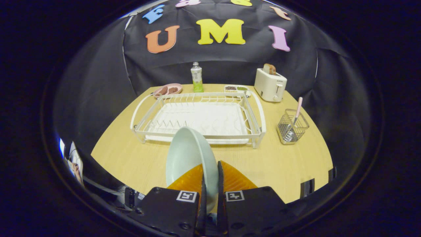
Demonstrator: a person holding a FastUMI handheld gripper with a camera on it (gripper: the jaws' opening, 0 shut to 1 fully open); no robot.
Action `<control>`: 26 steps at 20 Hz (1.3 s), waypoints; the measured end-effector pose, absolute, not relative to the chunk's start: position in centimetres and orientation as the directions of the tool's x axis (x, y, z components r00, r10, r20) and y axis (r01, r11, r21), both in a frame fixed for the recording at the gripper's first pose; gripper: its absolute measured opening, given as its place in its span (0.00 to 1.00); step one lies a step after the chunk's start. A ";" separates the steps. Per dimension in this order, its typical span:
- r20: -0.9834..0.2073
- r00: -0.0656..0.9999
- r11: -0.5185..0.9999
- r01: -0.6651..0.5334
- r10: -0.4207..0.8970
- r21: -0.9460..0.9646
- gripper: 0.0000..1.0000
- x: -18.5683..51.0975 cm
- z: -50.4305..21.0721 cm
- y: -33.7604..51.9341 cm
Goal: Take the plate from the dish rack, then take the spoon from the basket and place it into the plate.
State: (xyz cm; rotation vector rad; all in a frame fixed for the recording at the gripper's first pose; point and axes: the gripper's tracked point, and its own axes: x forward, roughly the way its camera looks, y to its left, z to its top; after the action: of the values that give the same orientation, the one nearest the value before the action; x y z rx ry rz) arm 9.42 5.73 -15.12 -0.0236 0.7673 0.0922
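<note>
Plate sits edge-on in my gripper, both fingers clenched on its rim, held over the bare counter just in front of the dish rack. I judge the thin rim grip risky: a tilt as I lower it could let the plate swing or slip. Beyond and to the right, the spoon stands handle-up in the wire basket. A toaster, bottle and two small dishes sit further back, well clear of my path.
</note>
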 end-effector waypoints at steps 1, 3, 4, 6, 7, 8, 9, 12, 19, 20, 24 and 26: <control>-0.698 0.712 0.996 -0.088 0.076 0.019 0.18 9.4 -15.7 5.4; -0.697 0.710 0.995 -0.072 0.099 0.068 0.18 9.6 -16.5 4.8; -0.697 0.708 0.993 -0.076 0.115 0.087 0.18 9.6 -16.9 4.5; -0.692 0.707 0.989 -0.085 0.146 0.122 0.18 9.5 -17.9 3.6; -0.693 0.702 0.986 -0.088 0.162 0.141 0.18 9.4 -18.5 3.1; -0.692 0.699 0.982 -0.095 0.182 0.162 0.19 9.5 -19.1 2.7; -0.690 0.695 0.979 -0.106 0.199 0.176 0.20 9.5 -19.6 2.3; -0.691 0.676 0.964 -0.121 0.256 0.238 0.24 9.8 -21.5 1.2; -0.700 0.657 0.957 -0.128 0.280 0.262 0.35 10.7 -24.3 -1.0; -0.701 0.660 0.960 -0.126 0.270 0.251 0.37 10.8 -24.5 -1.3; -0.695 0.680 0.967 -0.095 0.235 0.235 0.42 11.7 -24.3 -2.1; -0.687 0.693 0.971 -0.080 0.218 0.227 0.38 12.0 -23.9 -2.5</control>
State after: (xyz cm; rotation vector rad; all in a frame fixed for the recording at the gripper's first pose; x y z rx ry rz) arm 12.00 -2.50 -23.92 0.1856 0.7885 0.1673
